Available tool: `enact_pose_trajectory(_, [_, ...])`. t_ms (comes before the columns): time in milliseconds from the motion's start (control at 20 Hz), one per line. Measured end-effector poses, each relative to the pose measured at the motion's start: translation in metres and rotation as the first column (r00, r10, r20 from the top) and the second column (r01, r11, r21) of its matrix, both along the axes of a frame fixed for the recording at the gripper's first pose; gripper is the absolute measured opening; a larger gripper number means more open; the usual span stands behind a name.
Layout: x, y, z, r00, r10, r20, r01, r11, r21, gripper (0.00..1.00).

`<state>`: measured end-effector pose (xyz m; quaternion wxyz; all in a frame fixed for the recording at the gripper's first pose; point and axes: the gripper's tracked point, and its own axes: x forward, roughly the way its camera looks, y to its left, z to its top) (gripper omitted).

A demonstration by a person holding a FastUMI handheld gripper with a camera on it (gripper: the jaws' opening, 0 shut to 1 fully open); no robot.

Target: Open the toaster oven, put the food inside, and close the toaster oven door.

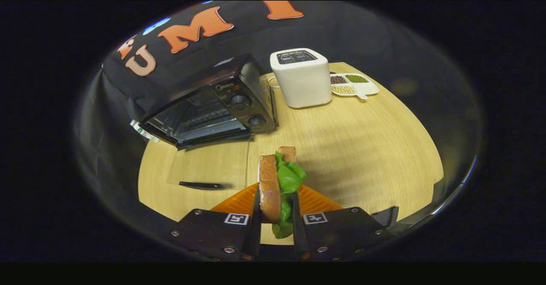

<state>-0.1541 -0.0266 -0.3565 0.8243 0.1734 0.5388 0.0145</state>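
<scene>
claw [276,208]: clamped on sandwich [278,182], held edge-up between both fingers | toaster oven [213,103]: beyond fingers, left, door down and open on worktop [362,148] | white toaster [302,77]: beside oven, right

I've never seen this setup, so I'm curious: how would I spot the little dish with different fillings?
Start at the wooden table, far beyond the sandwich clamped in the hand-held gripper. Find the white toaster beside the open black toaster oven; the divided dish peeks out just behind it. It is the one white tray with separate compartments holding dark, green and pale grains.
</scene>
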Motion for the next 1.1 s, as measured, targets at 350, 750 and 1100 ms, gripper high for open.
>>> enact_pose_trajectory(350, [0.039, 0.036, 0.038, 0.994, -0.072, 0.078, 0.06, 0.987, 0.146, 0.32])
enact_pose_trajectory(750, [0.097, 0.118, 0.046, 0.98, -0.156, 0.121, 0.107, 0.935, 0.339, 0.32])
enact_pose_trajectory(1100, [0.133, 0.169, 0.015, 0.967, -0.242, 0.083, 0.187, 0.889, 0.419, 0.32])
